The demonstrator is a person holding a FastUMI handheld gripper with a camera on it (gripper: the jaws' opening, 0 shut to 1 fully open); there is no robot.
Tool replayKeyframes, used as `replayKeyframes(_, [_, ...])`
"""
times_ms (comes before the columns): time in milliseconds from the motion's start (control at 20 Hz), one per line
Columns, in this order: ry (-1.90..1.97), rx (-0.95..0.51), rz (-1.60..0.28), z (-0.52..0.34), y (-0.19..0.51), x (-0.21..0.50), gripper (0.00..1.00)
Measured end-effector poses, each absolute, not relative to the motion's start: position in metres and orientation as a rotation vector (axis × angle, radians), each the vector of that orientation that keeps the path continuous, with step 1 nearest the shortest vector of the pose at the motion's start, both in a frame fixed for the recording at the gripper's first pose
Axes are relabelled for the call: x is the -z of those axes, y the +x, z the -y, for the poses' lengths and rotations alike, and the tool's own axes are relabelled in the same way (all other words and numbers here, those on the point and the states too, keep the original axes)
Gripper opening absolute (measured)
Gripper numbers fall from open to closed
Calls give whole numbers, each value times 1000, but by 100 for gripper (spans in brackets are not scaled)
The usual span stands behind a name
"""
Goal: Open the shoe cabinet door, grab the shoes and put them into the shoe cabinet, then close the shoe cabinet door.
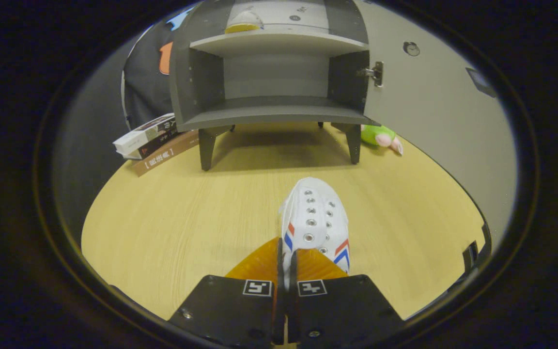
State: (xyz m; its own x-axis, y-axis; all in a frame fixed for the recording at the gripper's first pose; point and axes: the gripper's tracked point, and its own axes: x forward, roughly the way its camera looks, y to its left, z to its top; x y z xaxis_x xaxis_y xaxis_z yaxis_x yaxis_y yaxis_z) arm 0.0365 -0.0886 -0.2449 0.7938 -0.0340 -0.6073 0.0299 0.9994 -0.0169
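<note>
A white shoe (315, 218) with metal eyelets and red-and-blue stripes points toward the cabinet. My gripper (286, 261) is shut on the shoe's left side wall, with both fingers pressed close together on it. The grey shoe cabinet (274, 72) stands beyond the shoe on short legs, its door (434, 111) swung open to the right. Its lower shelf (274, 109) is bare. On the upper shelf sits another shoe (243, 22) with a yellow sole. Whether the held shoe rests on the wooden table (187, 223) or hangs above it I cannot tell.
A stack of books (150, 140) lies left of the cabinet's front left leg. A green and pink plush toy (380, 136) lies behind the front right leg, at the foot of the open door.
</note>
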Motion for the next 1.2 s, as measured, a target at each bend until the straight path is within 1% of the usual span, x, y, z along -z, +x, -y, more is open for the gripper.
replayKeyframes(250, [9,47,-626,88,42,235,6])
replayKeyframes(400, [3,24,-587,85,41,211,6])
replayKeyframes(800, [18,-63,-510,80,26,124,6])
replayKeyframes(1200, [15,-160,-413,52,56,14,6])
